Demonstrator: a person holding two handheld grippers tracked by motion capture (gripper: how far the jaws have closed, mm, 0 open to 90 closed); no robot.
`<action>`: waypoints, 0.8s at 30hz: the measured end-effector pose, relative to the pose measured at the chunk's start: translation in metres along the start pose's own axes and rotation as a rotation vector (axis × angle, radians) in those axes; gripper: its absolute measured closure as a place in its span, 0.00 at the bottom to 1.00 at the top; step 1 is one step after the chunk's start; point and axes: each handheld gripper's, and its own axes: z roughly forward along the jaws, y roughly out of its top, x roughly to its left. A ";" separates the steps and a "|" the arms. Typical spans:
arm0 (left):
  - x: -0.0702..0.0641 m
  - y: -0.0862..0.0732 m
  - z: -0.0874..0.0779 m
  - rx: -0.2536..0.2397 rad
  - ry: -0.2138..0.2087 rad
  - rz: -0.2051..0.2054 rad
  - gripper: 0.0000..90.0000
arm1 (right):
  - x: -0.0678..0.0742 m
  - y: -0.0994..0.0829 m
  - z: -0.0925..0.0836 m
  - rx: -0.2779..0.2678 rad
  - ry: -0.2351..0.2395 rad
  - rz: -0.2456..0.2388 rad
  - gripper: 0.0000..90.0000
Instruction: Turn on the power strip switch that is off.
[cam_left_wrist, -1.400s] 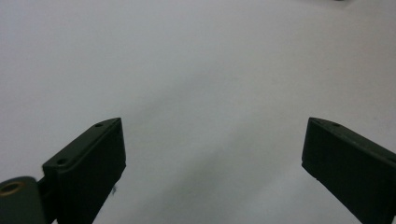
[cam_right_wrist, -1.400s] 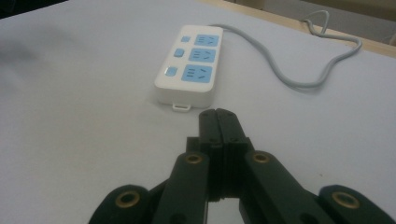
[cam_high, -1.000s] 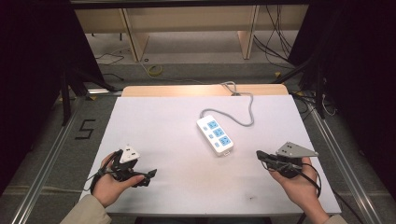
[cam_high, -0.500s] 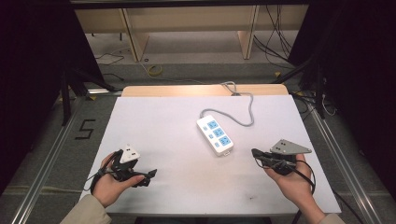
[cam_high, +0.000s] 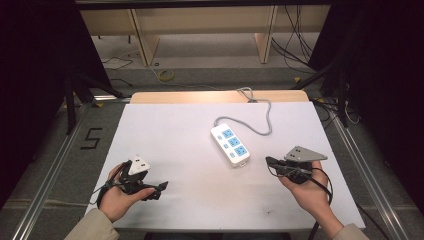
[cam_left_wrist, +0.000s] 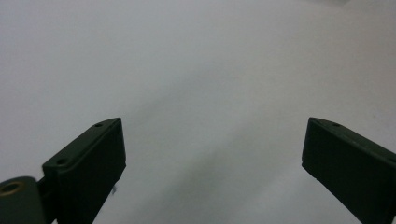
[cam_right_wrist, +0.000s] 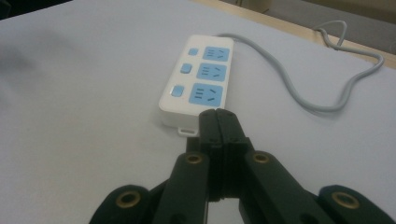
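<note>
Looking down from the high view, a white table (cam_high: 165, 135) is carrying a white power strip (cam_high: 229, 145) with blue sockets just right of centre, its grey cord (cam_high: 260, 117) looping off toward the far edge. At the near left corner the left hand (cam_high: 120, 197) is holding the left gripper (cam_high: 161, 186), pointing right across the table, well apart from the strip. At the right the right hand (cam_high: 310, 192) is holding the right gripper (cam_high: 268, 161), its tip pointing at the strip's near end, close by it.

Switching to the left gripper view, the jaws are standing wide apart over bare white table (cam_left_wrist: 196, 70), gripping nothing.

Moving to the right gripper view, the jaws are pressed together with nothing between them, the tip (cam_right_wrist: 218, 114) sitting just before the strip's (cam_right_wrist: 198, 84) near end; contact is unclear. The cord (cam_right_wrist: 303, 88) is curling away to the right.
</note>
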 end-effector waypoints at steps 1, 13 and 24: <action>0.000 0.000 0.000 0.000 0.000 0.001 0.07 | 0.000 0.001 0.001 0.000 0.000 0.003 1.00; 0.000 0.000 0.000 -0.001 -0.001 0.002 0.07 | 0.001 0.008 0.011 0.011 -0.003 0.002 1.00; 0.000 0.000 0.000 -0.001 0.000 0.001 0.07 | 0.001 0.013 0.016 0.011 -0.005 0.005 1.00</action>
